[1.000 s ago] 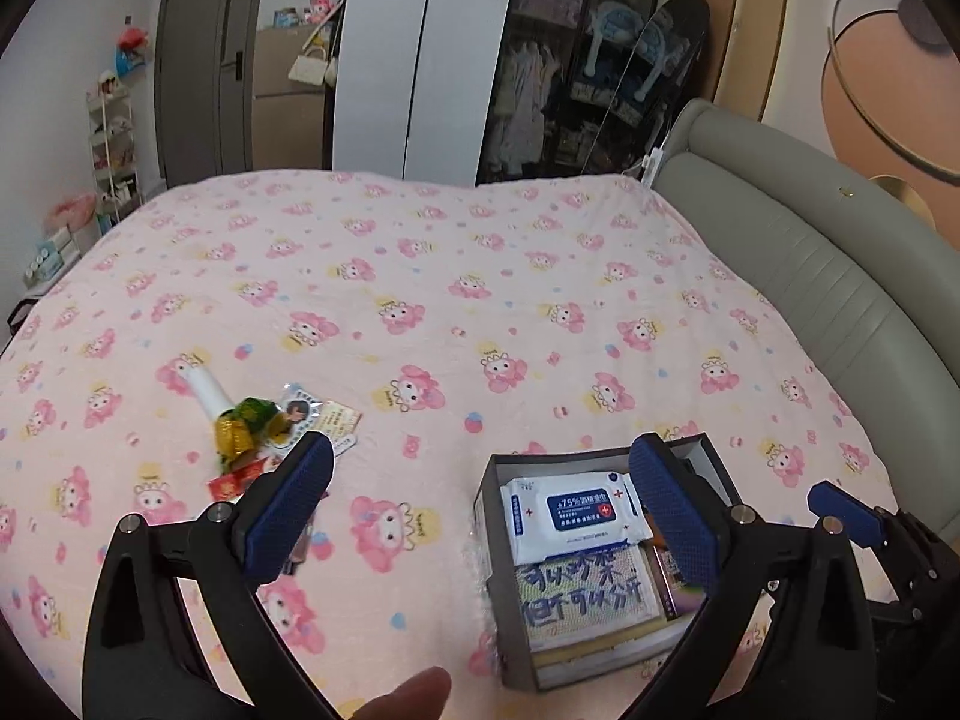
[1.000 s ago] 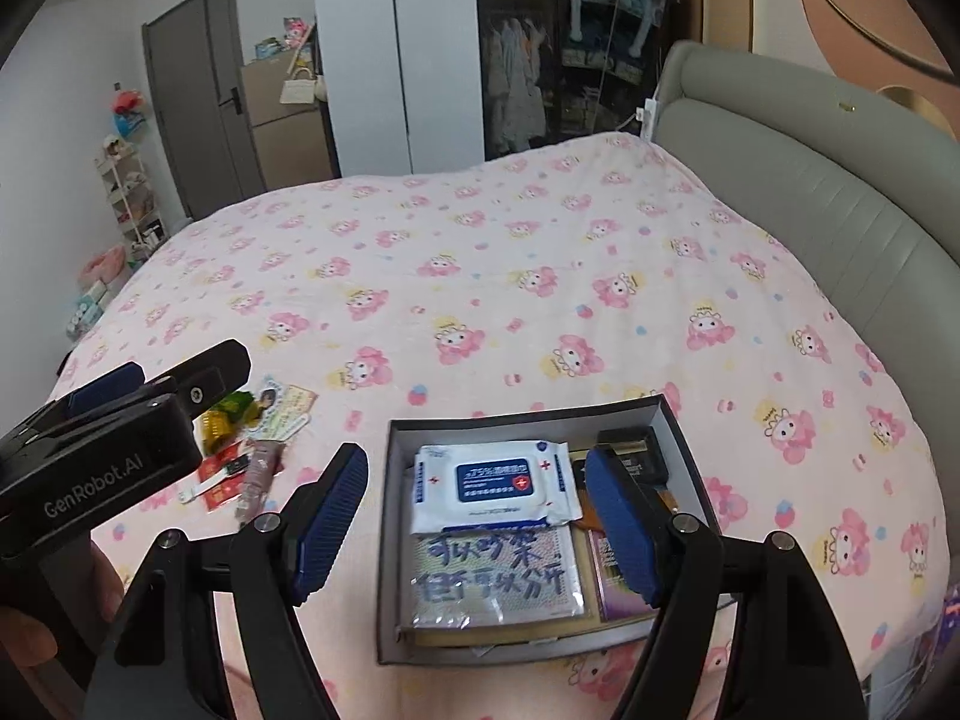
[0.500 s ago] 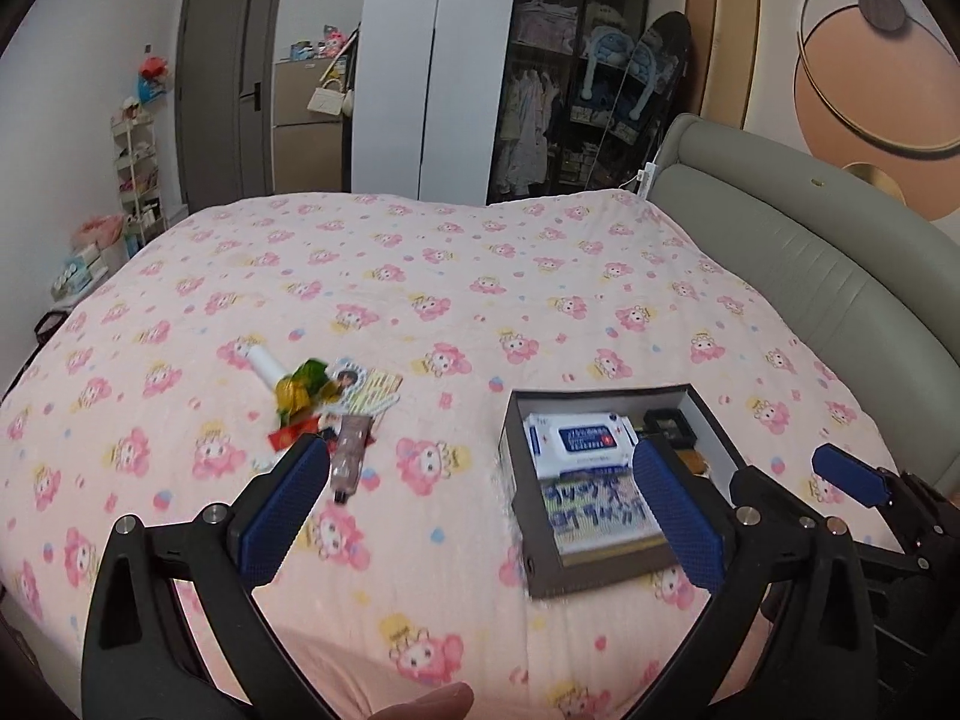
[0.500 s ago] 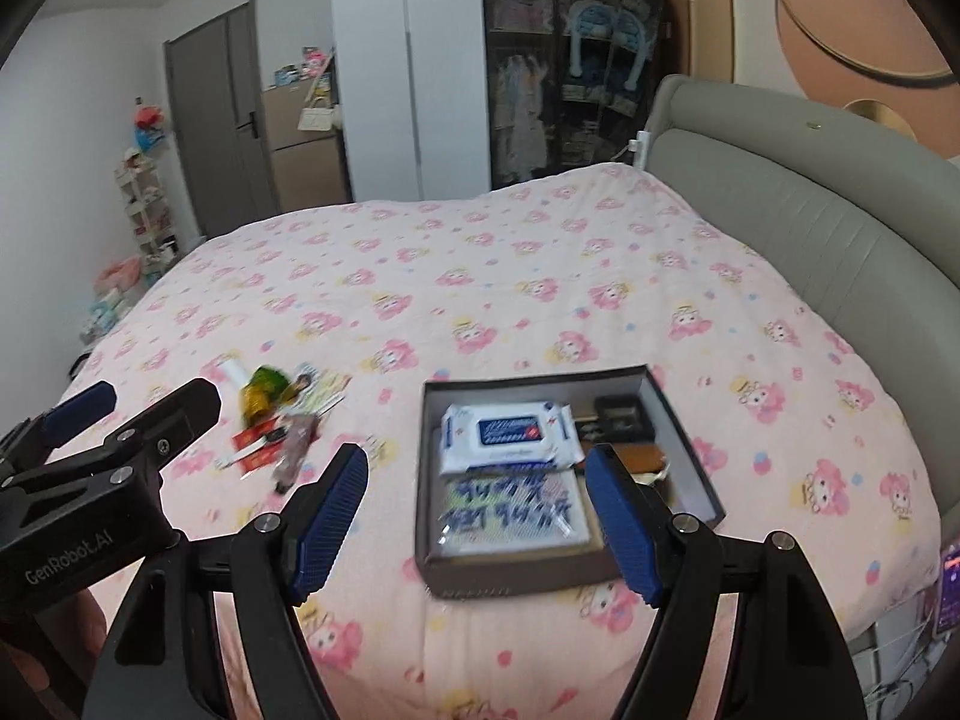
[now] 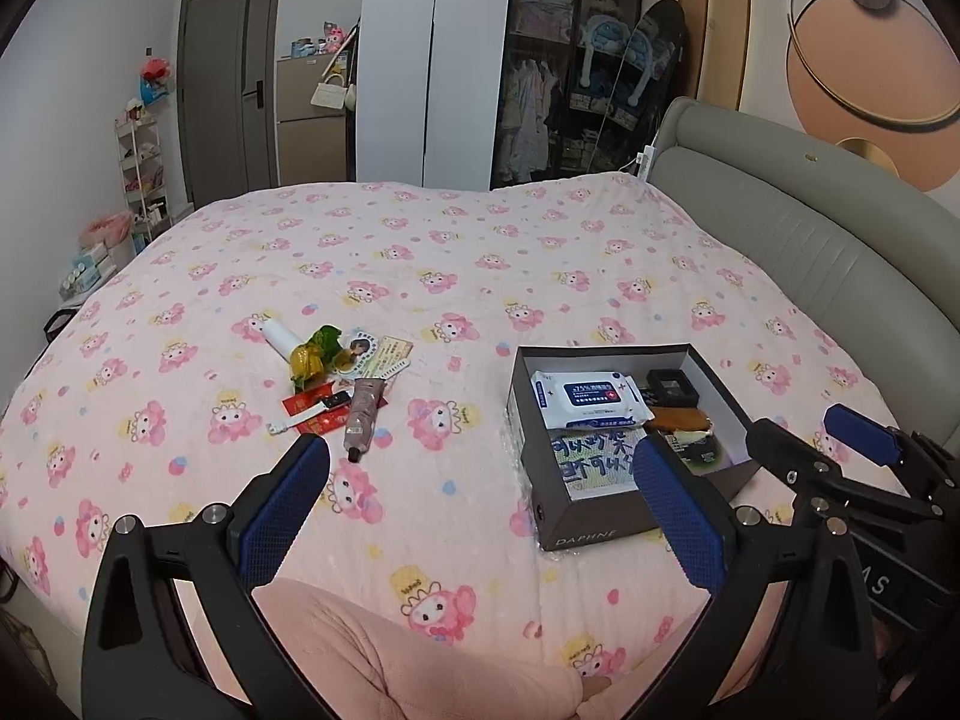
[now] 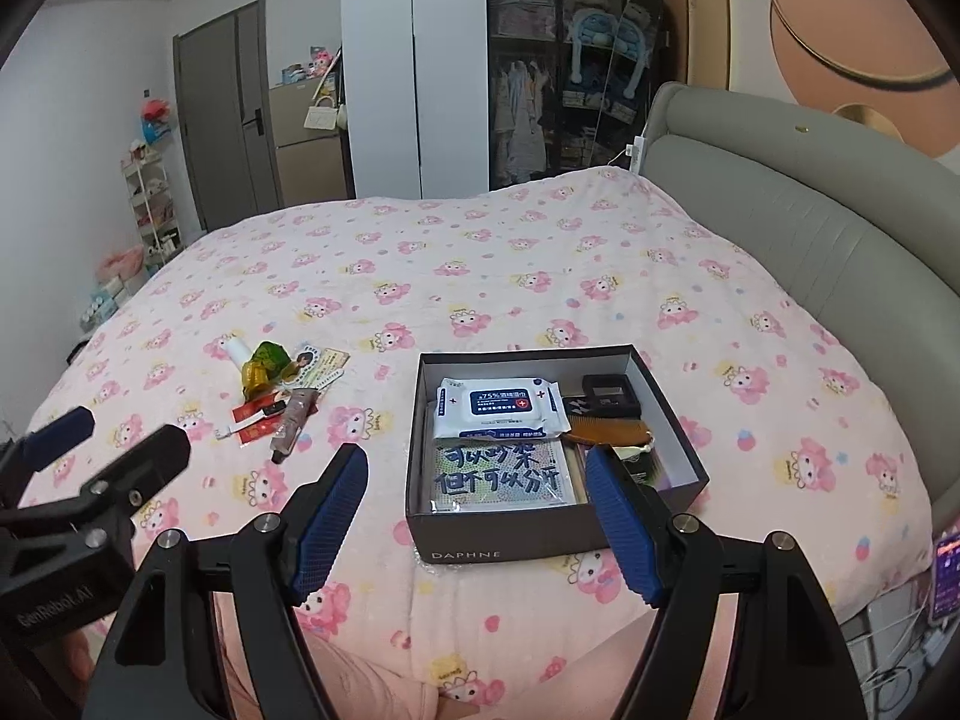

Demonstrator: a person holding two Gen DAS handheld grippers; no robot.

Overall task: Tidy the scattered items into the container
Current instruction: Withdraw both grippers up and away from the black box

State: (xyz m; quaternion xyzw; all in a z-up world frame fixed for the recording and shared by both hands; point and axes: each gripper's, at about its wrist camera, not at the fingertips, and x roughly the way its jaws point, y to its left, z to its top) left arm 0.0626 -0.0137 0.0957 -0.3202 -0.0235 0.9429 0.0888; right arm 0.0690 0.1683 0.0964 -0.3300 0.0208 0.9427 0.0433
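Observation:
A dark grey box (image 5: 579,525) (image 6: 504,537) lies on the pink bed and holds a wipes pack (image 5: 588,399) (image 6: 498,408), a lettered card, a comb and small dark items. A pile of scattered items lies to its left: a white tube (image 5: 277,336), green and yellow wrappers (image 5: 312,351) (image 6: 264,363), cards (image 5: 384,357), red packets (image 5: 312,411) and a pink tube (image 5: 363,414) (image 6: 294,420). My left gripper (image 5: 480,474) is open and empty, held back above the bed's near edge. My right gripper (image 6: 477,480) is open and empty, in front of the box.
A grey padded headboard (image 5: 810,240) runs along the right side of the bed. Wardrobes (image 5: 432,60) and a door (image 5: 231,90) stand beyond the far edge. A shelf rack (image 5: 141,174) stands at the left wall. My pink sleeve (image 5: 390,660) shows at the bottom.
Both grippers have pulled back and risen away from the box and the pile, so more of the bed shows. Both stay open and empty.

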